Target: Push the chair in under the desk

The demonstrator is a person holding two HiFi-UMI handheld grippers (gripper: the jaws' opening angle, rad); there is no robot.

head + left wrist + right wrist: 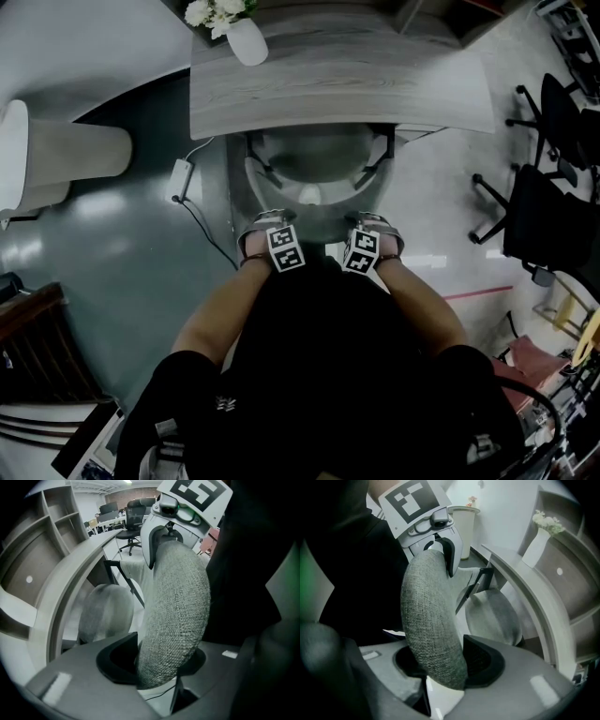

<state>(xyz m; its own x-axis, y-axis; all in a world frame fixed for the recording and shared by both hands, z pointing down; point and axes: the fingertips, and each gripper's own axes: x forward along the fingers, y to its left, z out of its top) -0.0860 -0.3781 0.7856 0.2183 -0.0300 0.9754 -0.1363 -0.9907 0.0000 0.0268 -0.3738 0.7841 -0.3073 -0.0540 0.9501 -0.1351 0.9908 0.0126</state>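
Head view: the chair (314, 178) stands with its seat partly under the worktop (375, 89). The left claw (266, 230) and right claw (373, 230) sit side by side on the top of the chair back (319, 225). The dark arm struts (373, 167) lie right at the worktop's front edge and may knock against it if they ride too high. Such a jolt could rock the vase (246, 39). A cable (199, 217) trails on the floor just left of the chair, so a wheel drifting that way might snag it.

Left gripper view: the claw grips the grey fabric rim of the chair back, which fills the gap between its jaws. That rim is thick and rounded, so a hard shove could roll the claw off it.

Right gripper view: this claw is clamped on the same rim. If one side pushes harder, the chair will likely swing askew against the worktop's edge.
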